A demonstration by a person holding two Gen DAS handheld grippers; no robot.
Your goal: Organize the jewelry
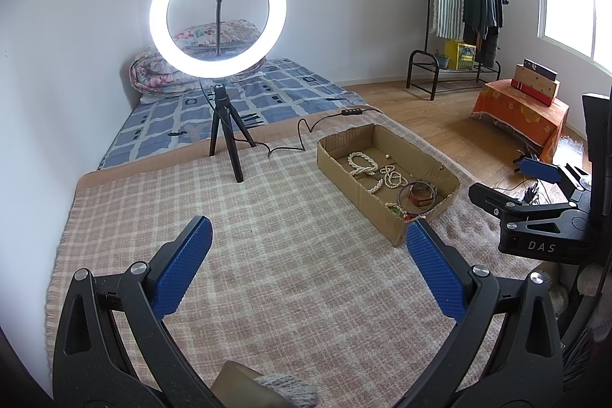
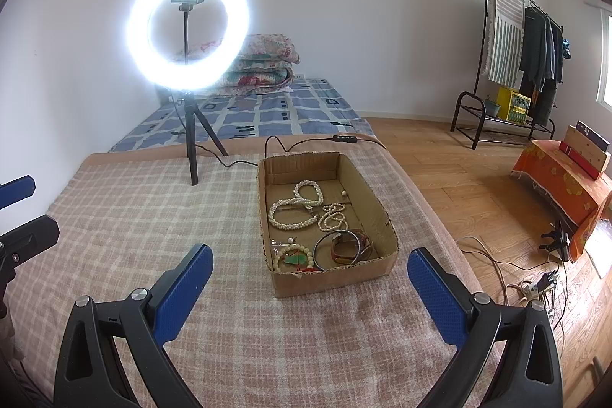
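A shallow cardboard box [image 2: 382, 217] [image 1: 440, 165] sits on a checked blanket. Inside lie a large pearl necklace [image 2: 292, 207] [image 1: 361, 165], a smaller bead strand [image 2: 332, 217] [image 1: 394, 176], metal and brown bangles [image 2: 344, 247] [image 1: 419, 194], and a bead bracelet with green and red pieces [image 2: 296, 257] [image 1: 399, 211]. My left gripper [image 1: 308, 247] is open and empty, left of the box's near corner. My right gripper [image 2: 310, 272] is open and empty, just before the box's near wall. The right gripper also shows in the left wrist view [image 1: 535, 178].
A lit ring light on a tripod [image 1: 218, 14] [image 2: 187, 25] stands on the blanket's far side, its cable [image 2: 275, 144] running behind the box. A mattress with folded quilts lies beyond. A clothes rack [image 2: 516, 56], an orange-covered stand [image 2: 566, 186] and floor cables [image 2: 535, 285] are to the right.
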